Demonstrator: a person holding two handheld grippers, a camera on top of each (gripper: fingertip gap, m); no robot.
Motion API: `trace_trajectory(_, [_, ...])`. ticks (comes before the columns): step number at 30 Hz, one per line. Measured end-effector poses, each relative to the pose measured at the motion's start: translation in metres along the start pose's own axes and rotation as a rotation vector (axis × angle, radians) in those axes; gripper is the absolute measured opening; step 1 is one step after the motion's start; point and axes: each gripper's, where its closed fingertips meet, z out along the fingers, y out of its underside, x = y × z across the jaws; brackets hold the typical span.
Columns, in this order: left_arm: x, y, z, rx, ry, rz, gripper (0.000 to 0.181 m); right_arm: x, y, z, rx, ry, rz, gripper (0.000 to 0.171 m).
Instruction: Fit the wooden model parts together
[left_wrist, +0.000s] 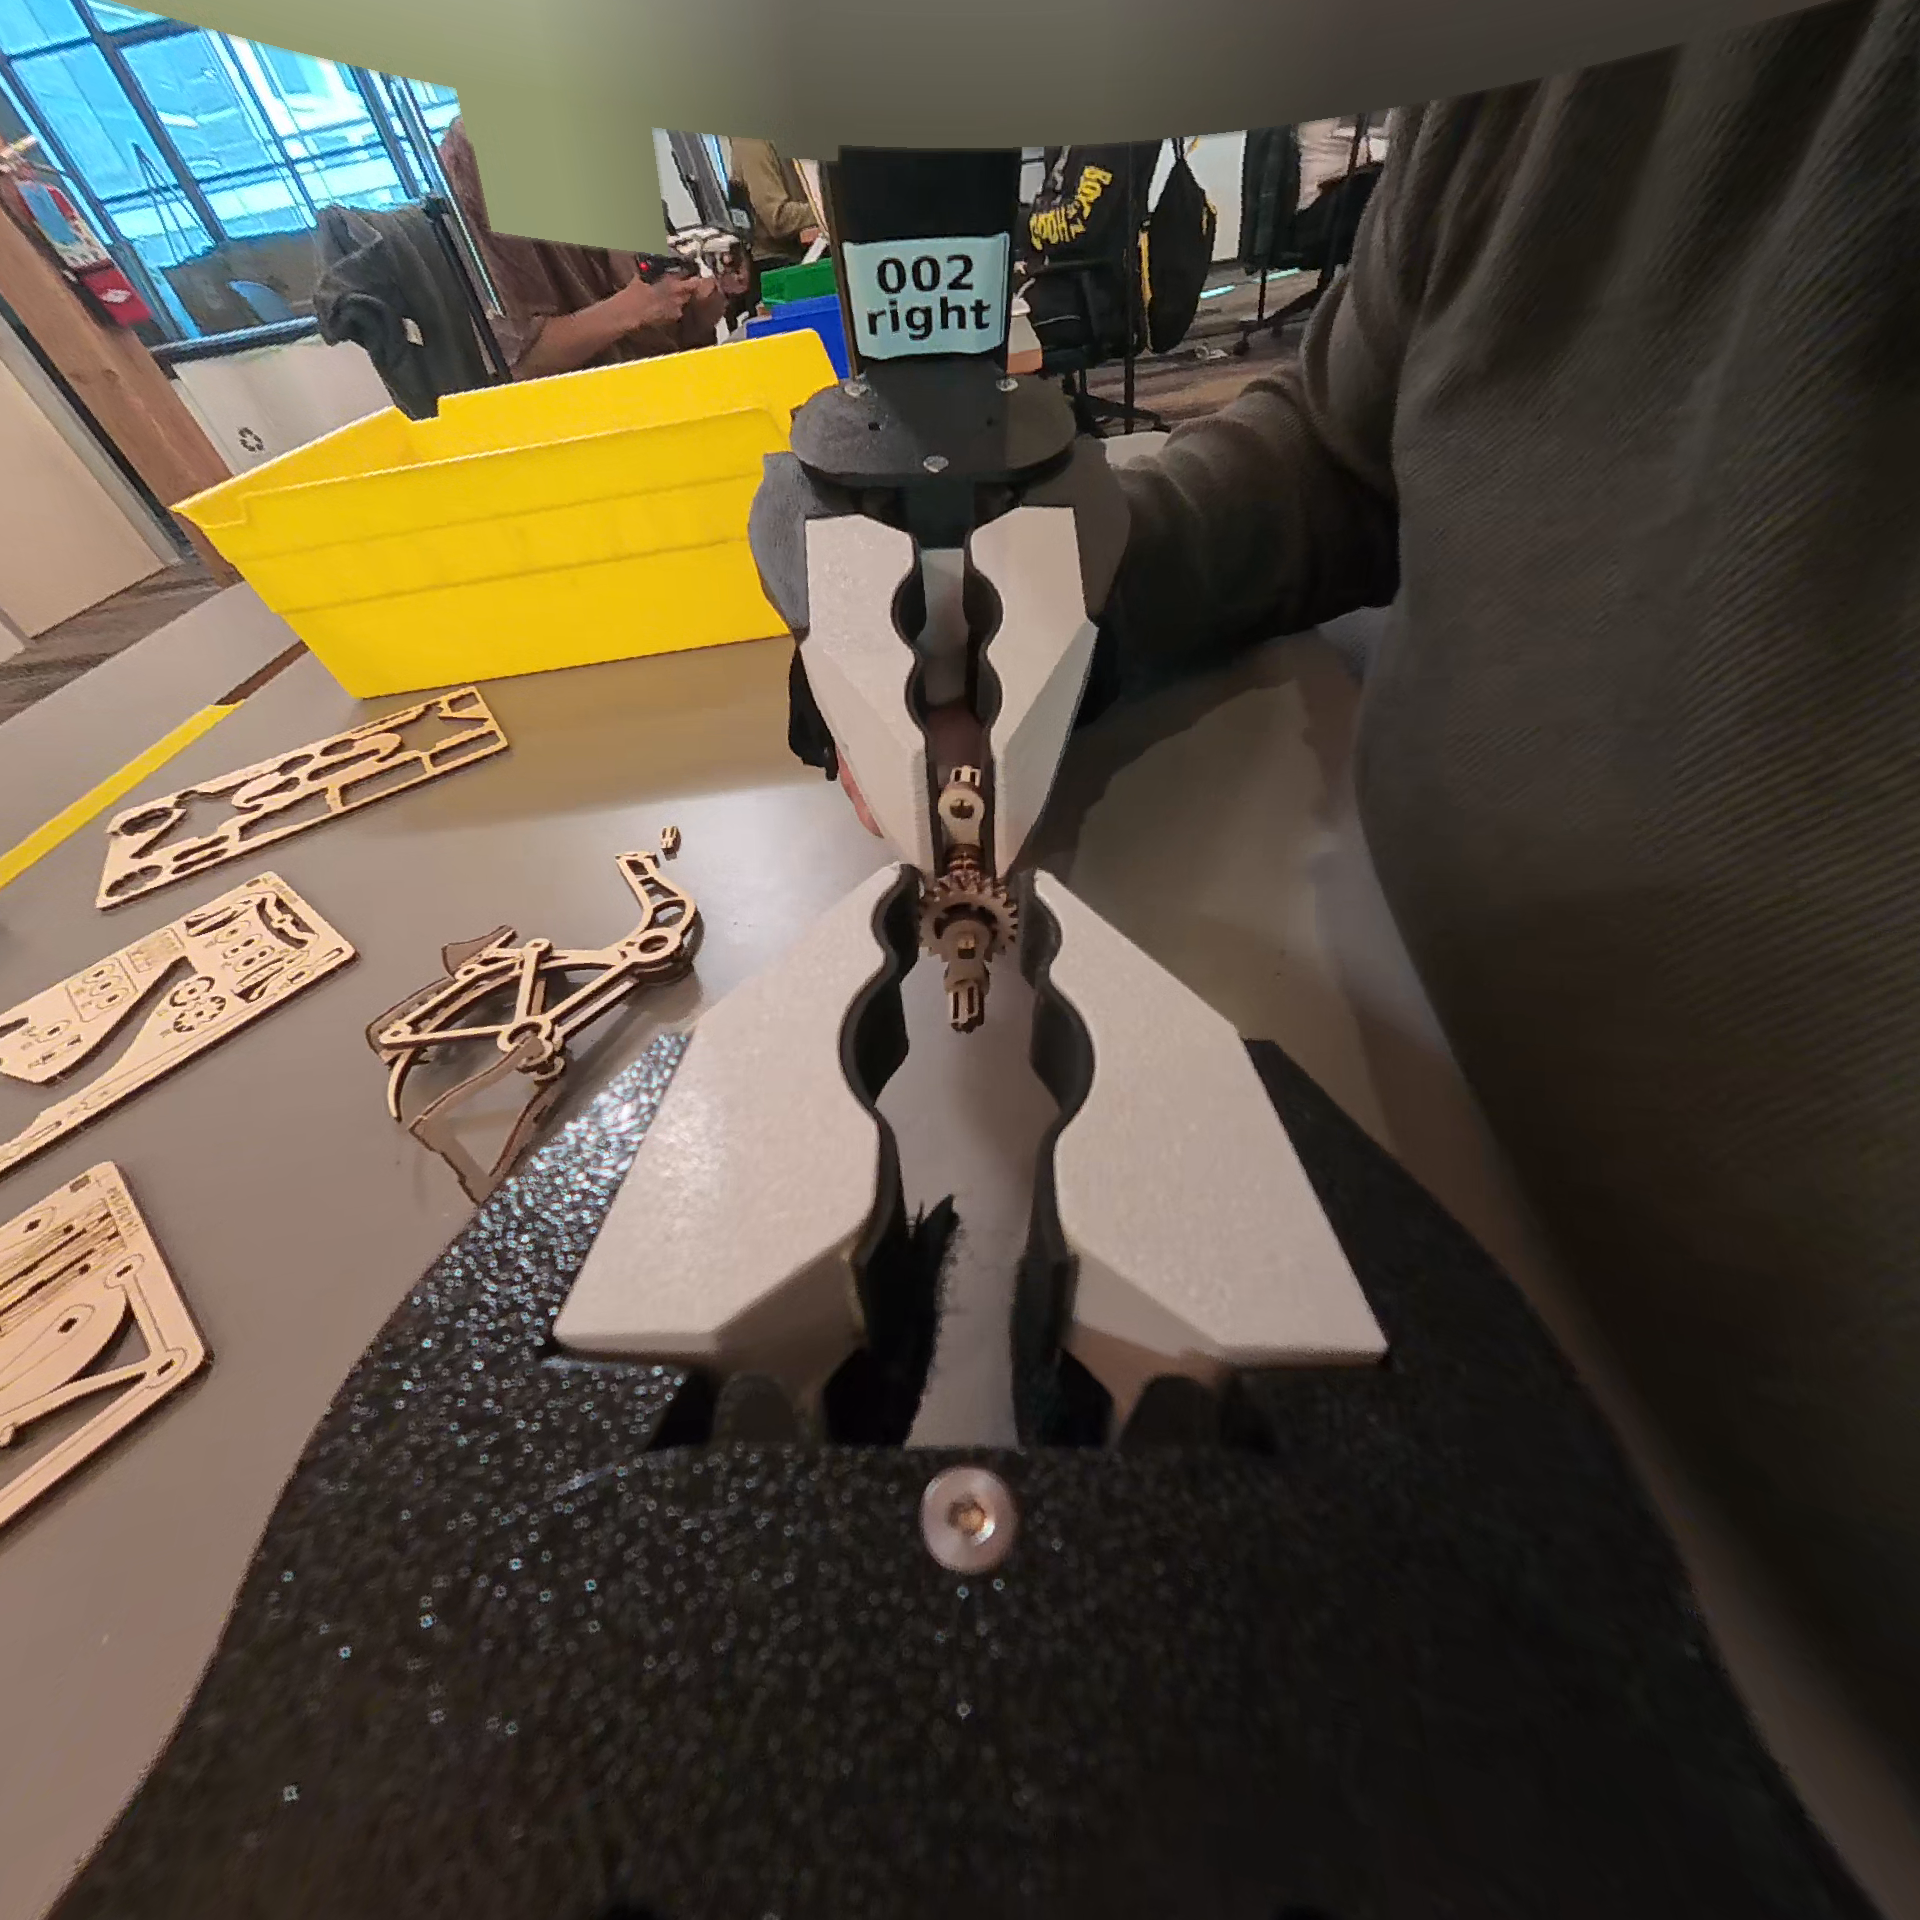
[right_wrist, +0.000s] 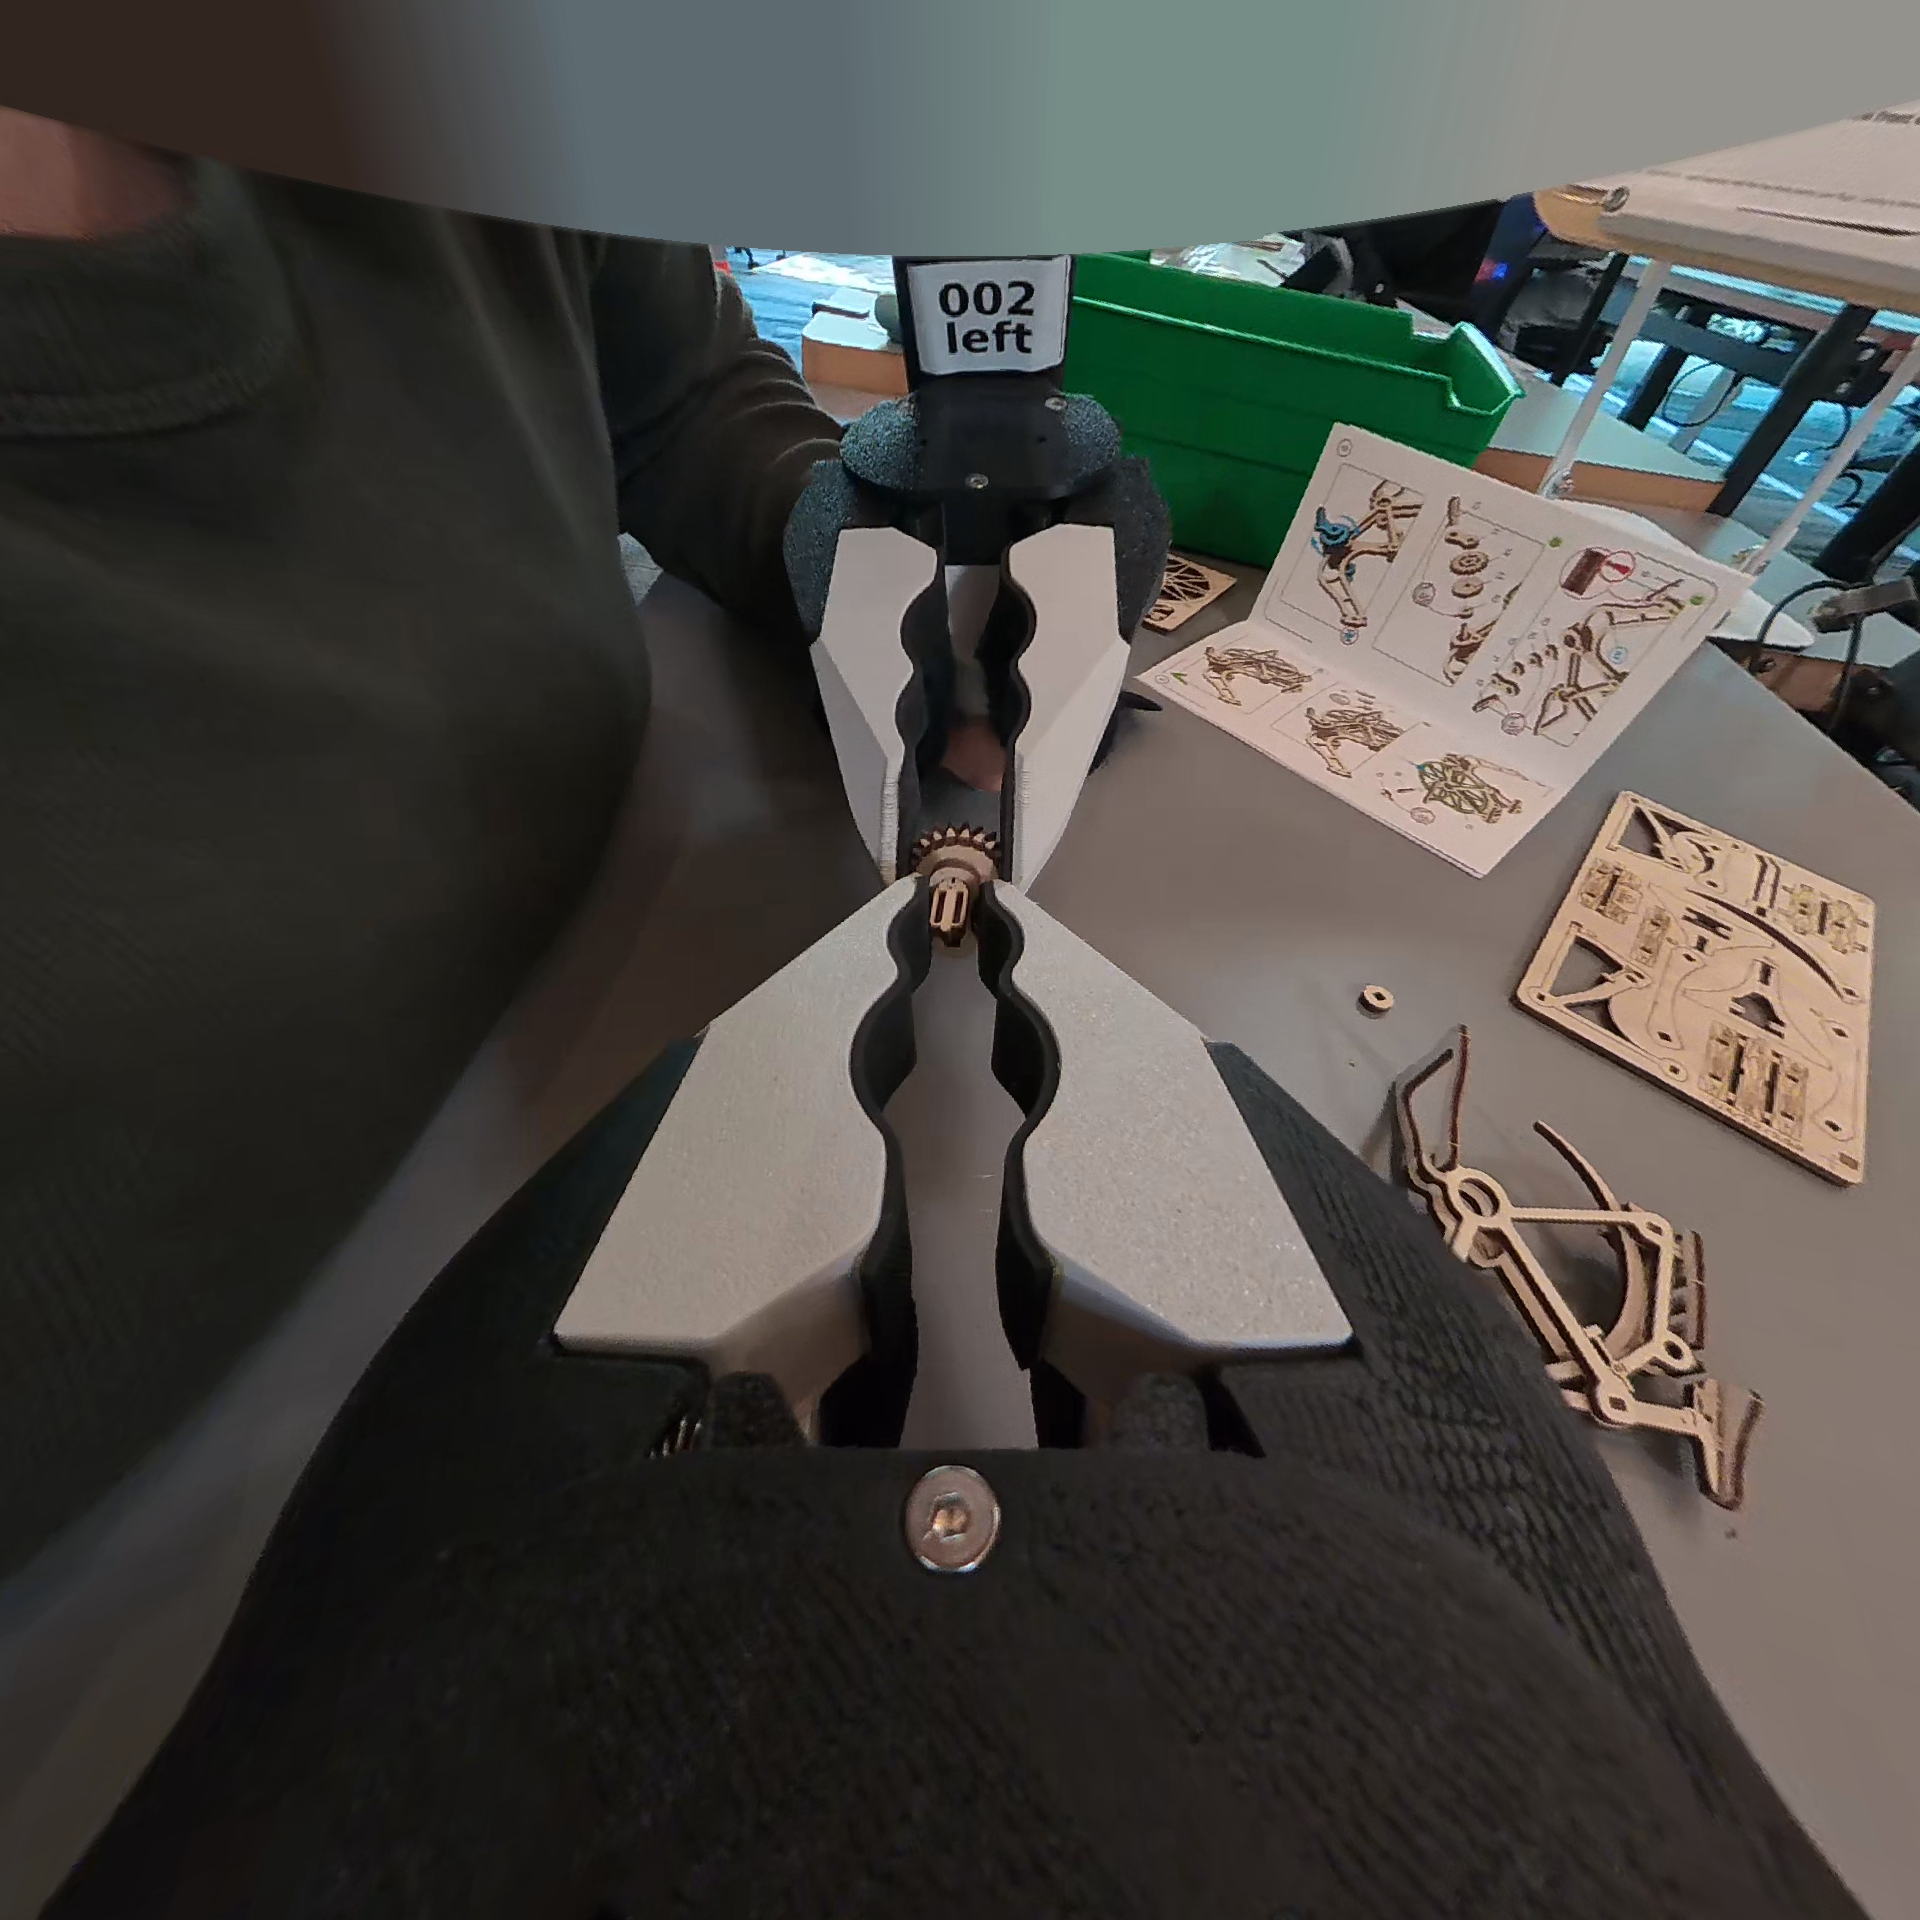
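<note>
A small wooden gear (left_wrist: 968, 912) sits on a short wooden axle (left_wrist: 966, 997), held in the air between the two grippers, which meet tip to tip. My left gripper (left_wrist: 968, 883) is shut on the gear, and the axle's end points back between its fingers. My right gripper (left_wrist: 966, 850) comes from the far side and is shut on the axle's other end. In the right wrist view my right gripper (right_wrist: 951, 888) pinches the axle (right_wrist: 948, 914), and the left gripper (right_wrist: 954, 857) holds the gear (right_wrist: 951, 840) just beyond.
A partly built wooden frame (left_wrist: 530, 997) lies on the grey table (left_wrist: 644, 769), also in the right wrist view (right_wrist: 1579, 1278). Punched wooden sheets (left_wrist: 301, 790) (right_wrist: 1704, 987), a leaflet (right_wrist: 1455, 644) and a small ring (right_wrist: 1376, 997) lie around. A yellow bin (left_wrist: 499, 540) and a green bin (right_wrist: 1278, 405) stand behind. Both grippers' tips are close together, under 4 cm apart.
</note>
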Motion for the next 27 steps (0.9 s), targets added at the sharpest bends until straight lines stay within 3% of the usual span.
trace_trajectory(27, [-0.0043, -0.0028, -0.0028, 0.023, -0.006, -0.047, 0.016, 0.0037, -0.0033, 0.0025, 0.030, 0.031, 0.037, 0.007])
